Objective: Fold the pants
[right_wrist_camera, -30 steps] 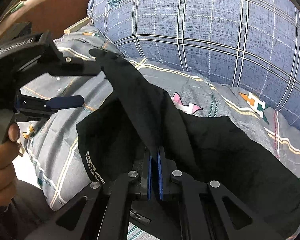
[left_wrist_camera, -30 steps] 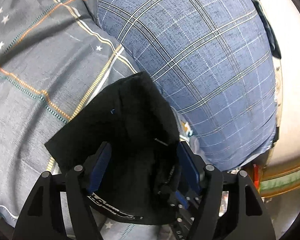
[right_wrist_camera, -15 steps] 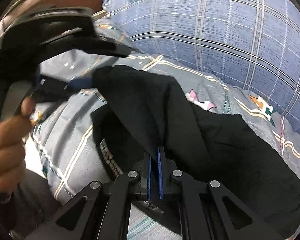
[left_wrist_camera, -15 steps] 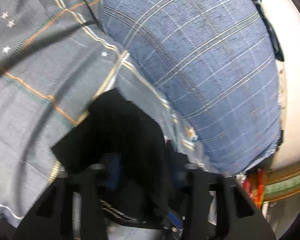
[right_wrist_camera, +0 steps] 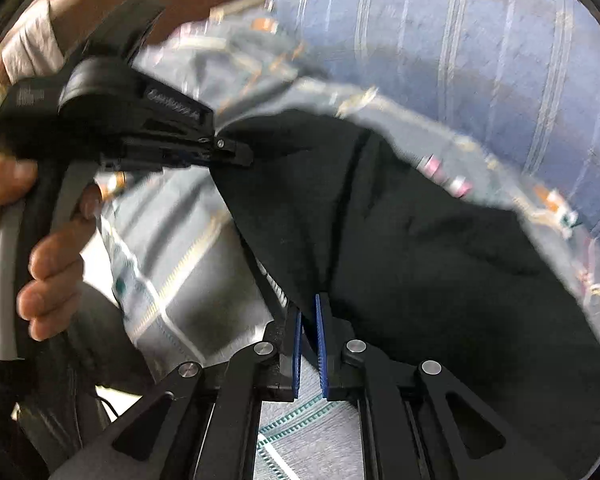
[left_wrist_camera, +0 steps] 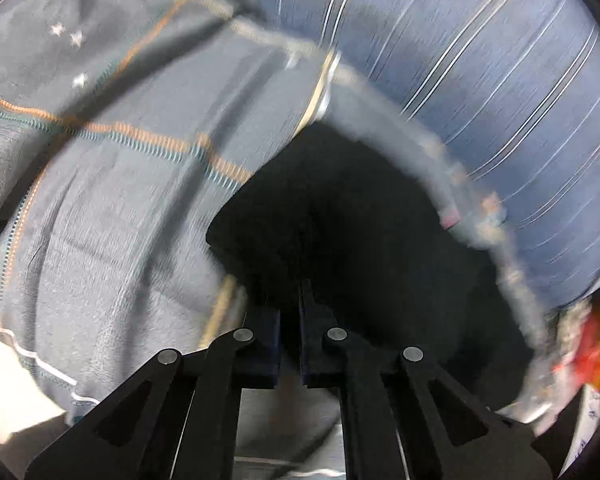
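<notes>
The black pants (left_wrist_camera: 360, 240) lie bunched on a grey patterned bedsheet (left_wrist_camera: 120, 200), beside a blue plaid pillow (left_wrist_camera: 480, 80). My left gripper (left_wrist_camera: 290, 296) points steeply down, and its jaws are closing with a fold of the black cloth pinched between the pads. In the right wrist view the left gripper (right_wrist_camera: 240, 156) grips the far left corner of the pants (right_wrist_camera: 400, 240). My right gripper (right_wrist_camera: 308, 308) is shut on the near edge of the same cloth. The cloth stretches taut between the two grips. Both views are blurred.
The plaid pillow (right_wrist_camera: 460, 40) rises just behind the pants. A person's hand (right_wrist_camera: 52, 240) holds the left gripper's handle at the left. Something red and orange (left_wrist_camera: 596, 344) shows past the bed's right edge. Grey sheet spreads to the left of the pants.
The left gripper's wide jaws came down over the pants corner and shut on it. The right gripper kept its grip and shifted sideways, pulling the cloth taut.
</notes>
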### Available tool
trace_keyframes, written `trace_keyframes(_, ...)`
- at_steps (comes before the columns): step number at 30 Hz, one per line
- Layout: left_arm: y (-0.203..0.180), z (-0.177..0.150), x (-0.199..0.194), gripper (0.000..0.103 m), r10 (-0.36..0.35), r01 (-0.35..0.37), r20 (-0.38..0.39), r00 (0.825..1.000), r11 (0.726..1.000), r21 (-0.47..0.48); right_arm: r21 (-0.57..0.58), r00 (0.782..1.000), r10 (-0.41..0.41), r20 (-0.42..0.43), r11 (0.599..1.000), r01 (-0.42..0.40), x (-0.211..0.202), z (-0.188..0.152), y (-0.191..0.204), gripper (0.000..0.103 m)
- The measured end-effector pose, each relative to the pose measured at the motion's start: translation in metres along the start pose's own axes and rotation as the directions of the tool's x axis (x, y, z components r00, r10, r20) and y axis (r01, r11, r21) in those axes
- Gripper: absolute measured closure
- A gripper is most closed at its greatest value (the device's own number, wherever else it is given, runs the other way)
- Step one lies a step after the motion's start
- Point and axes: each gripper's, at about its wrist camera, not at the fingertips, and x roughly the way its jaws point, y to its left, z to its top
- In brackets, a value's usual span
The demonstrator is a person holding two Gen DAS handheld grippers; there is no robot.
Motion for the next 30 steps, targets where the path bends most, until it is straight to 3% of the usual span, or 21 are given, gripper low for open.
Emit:
trace_keyframes(3,0.002,-0.001,0.011,0.098,0.025,-0.025,-0.021,0.999,1.0,0.003,0.007,0.999,0.013,-0.042,1.0,-0.013,0.014,-0.003,0.001,0.091)
trace_keyframes(9,0.004,0.001,0.006,0.098,0.031,-0.031,-0.006,0.999,1.0,0.004,0.076,0.994,0.108,0.025,0.991,-0.11,-0.022,-0.004,-0.023,0.072)
trace_keyframes(14,0.003,0.004,0.005,0.098,0.032,-0.032,-0.009,0.999,1.0,0.001,0.221,0.99,0.095,0.104,0.968,-0.116,-0.063,-0.025,-0.081,0.063)
trace_keyframes(17,0.003,0.003,0.004,0.098,0.035,-0.035,-0.01,0.999,0.999,0.001,0.321,0.99,0.032,0.137,0.944,-0.074,-0.092,-0.047,-0.118,0.063)
trace_keyframes(21,0.0,0.002,0.004,0.098,0.051,-0.051,-0.007,0.999,0.999,0.003,0.529,0.979,-0.097,0.18,0.848,-0.013,-0.142,-0.096,-0.181,0.063)
trace_keyframes(25,-0.004,0.002,0.004,0.098,0.066,-0.066,0.001,0.998,0.998,-0.002,0.688,0.961,-0.251,0.115,0.718,0.105,-0.171,-0.149,-0.232,0.057)
trace_keyframes(28,-0.007,0.001,0.005,0.098,0.077,-0.077,0.001,0.997,0.997,-0.005,0.78,0.958,-0.28,0.056,0.612,0.133,-0.179,-0.178,-0.264,0.053)
trace_keyframes(30,-0.009,0.001,0.006,0.098,0.082,-0.082,0.005,0.997,0.997,-0.007,0.8,0.964,-0.265,0.024,0.583,0.14,-0.176,-0.19,-0.274,0.049)
